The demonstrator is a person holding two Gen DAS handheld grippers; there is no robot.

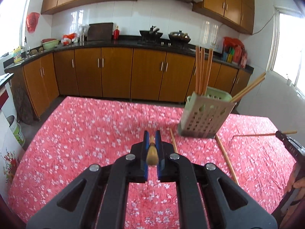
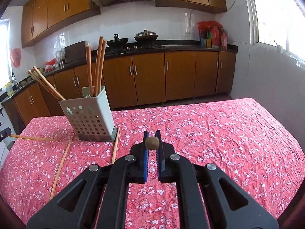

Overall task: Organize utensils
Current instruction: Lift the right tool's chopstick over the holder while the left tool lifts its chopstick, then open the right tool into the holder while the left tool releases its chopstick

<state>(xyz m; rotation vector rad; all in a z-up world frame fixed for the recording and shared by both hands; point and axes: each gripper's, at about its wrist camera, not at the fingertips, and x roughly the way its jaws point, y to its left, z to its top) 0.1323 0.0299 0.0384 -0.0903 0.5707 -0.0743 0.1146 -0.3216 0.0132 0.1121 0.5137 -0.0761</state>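
Observation:
A pale perforated utensil holder (image 1: 205, 117) stands on the red floral tablecloth with several wooden chopsticks (image 1: 202, 70) upright or leaning in it; it also shows in the right wrist view (image 2: 89, 119). My left gripper (image 1: 152, 136) is shut on a chopstick (image 1: 152, 152), seen end-on. My right gripper (image 2: 152, 136) is shut on another chopstick (image 2: 152, 143), also end-on; the same chopstick shows sticking out of the right gripper in the left wrist view (image 1: 255, 134). Two loose chopsticks (image 1: 226, 157) lie on the cloth beside the holder, one on each side (image 2: 61, 162).
The table (image 2: 219, 133) is covered by the red flowered cloth. Kitchen cabinets and a black counter with woks (image 2: 145, 36) run behind it. A window wall is on the right. A bucket (image 1: 18, 131) stands on the floor at left.

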